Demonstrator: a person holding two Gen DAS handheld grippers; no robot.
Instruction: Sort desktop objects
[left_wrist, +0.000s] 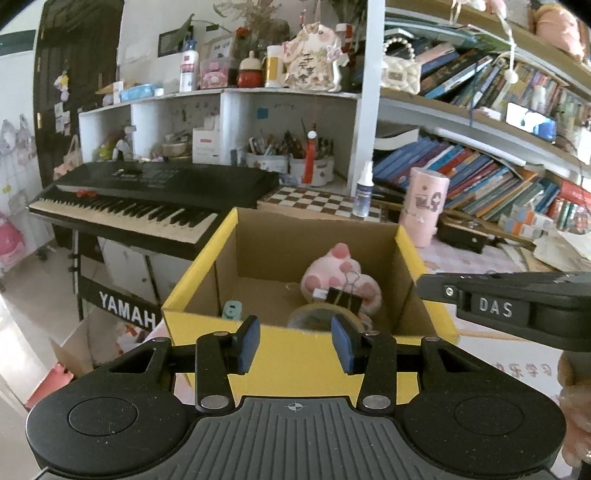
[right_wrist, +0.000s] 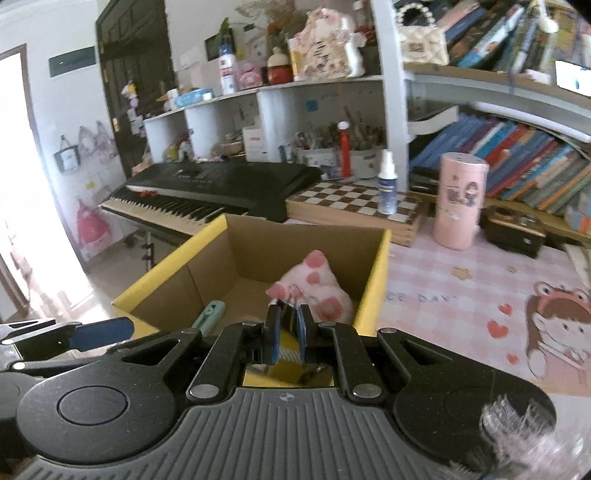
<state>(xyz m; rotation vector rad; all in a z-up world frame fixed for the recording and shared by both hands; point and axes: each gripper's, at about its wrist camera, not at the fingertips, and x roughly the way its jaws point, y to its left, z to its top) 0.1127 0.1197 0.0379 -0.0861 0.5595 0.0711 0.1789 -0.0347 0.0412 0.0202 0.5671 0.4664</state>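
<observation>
A yellow cardboard box (left_wrist: 295, 347) (right_wrist: 373, 280) stands open at the desk's left end. Inside lie a pink paw plush (left_wrist: 340, 273) (right_wrist: 317, 280), a clear tape roll (left_wrist: 314, 318) with a black binder clip (left_wrist: 343, 298) on it, and a teal item (left_wrist: 232, 310) (right_wrist: 210, 314). My left gripper (left_wrist: 295, 341) is open in front of the box's near wall, with nothing between its pads. My right gripper (right_wrist: 288, 330) is shut above the near rim, the clip's wire loops (right_wrist: 293, 293) just past its tips. Its side (left_wrist: 498, 306) shows at the right of the left wrist view.
A black keyboard (left_wrist: 147, 199) stands left of the box. Behind it are a chessboard (right_wrist: 354, 199), a spray bottle (right_wrist: 387, 184), a pink canister (right_wrist: 460, 199) and a black box (right_wrist: 513, 229). Crowded bookshelves line the back. A pink checked mat (right_wrist: 461, 280) covers the desk on the right.
</observation>
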